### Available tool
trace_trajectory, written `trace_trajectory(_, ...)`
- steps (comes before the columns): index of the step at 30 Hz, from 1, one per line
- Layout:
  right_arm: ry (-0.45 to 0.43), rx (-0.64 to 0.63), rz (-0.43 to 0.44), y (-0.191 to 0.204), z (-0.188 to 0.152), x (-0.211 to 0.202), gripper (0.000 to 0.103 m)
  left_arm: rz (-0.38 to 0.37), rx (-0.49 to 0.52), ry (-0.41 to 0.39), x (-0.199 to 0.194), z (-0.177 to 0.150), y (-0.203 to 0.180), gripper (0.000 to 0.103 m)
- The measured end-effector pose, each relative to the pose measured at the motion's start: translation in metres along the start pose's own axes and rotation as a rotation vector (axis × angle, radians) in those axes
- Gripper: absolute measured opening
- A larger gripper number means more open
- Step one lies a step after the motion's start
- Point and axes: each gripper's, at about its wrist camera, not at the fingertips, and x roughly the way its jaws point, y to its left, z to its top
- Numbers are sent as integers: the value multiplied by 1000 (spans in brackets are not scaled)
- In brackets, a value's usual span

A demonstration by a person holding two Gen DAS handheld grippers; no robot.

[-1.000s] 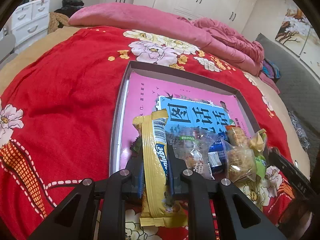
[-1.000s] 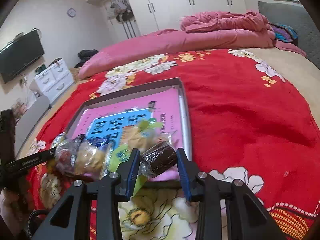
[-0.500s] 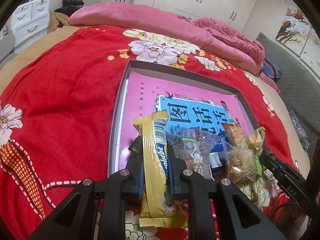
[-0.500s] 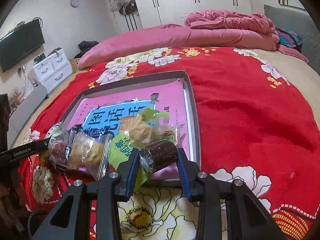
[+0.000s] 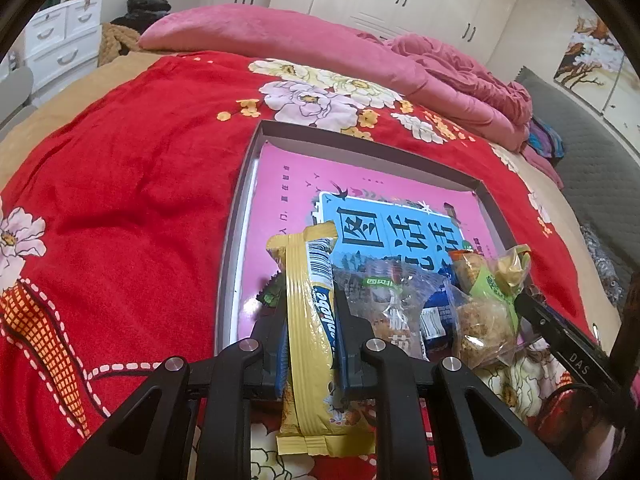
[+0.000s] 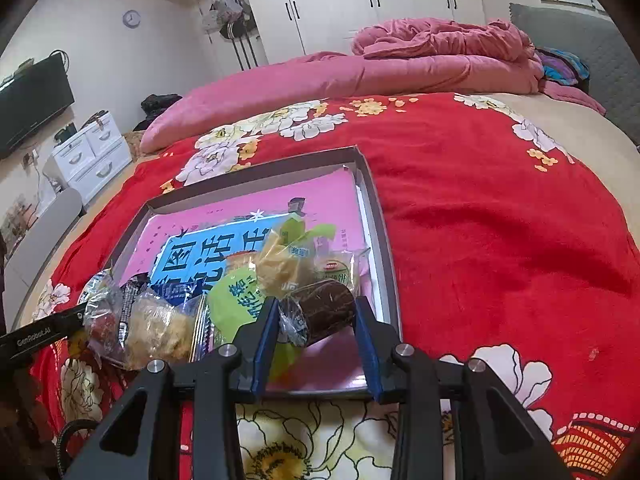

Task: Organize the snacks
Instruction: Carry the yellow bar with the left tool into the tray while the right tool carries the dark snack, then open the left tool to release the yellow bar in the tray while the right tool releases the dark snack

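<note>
A shallow grey box (image 5: 256, 148) (image 6: 376, 208) with a pink and blue printed sheet inside lies on the red flowered bedspread. My left gripper (image 5: 310, 300) is shut on a long yellow wafer packet (image 5: 310, 332) held upright over the box's near end. My right gripper (image 6: 316, 312) is shut on a clear-wrapped brown chocolate roll (image 6: 320, 312) above the box's near right corner. Several wrapped snacks are heaped at the near end: clear bags of cookies (image 5: 482, 324) (image 6: 160, 332) and green packets (image 6: 240, 300). The other gripper's black finger (image 5: 560, 344) (image 6: 40, 332) shows at each view's edge.
The red bedspread (image 6: 480, 220) spreads wide around the box. A pink duvet (image 5: 280, 40) lies bunched along the far side. White drawers (image 6: 92, 152) and a television (image 6: 32, 108) stand off the bed's left; wardrobes line the back wall.
My right gripper has crept forward and down with the chocolate roll, closer over the box's near corner. The left gripper and its yellow packet have stayed put.
</note>
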Motion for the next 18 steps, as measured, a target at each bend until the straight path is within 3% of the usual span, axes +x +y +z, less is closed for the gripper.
trace_trajectory(18, 28, -20, 22, -1, -7, -1, 38, 18, 16, -4, 0, 0, 2, 20)
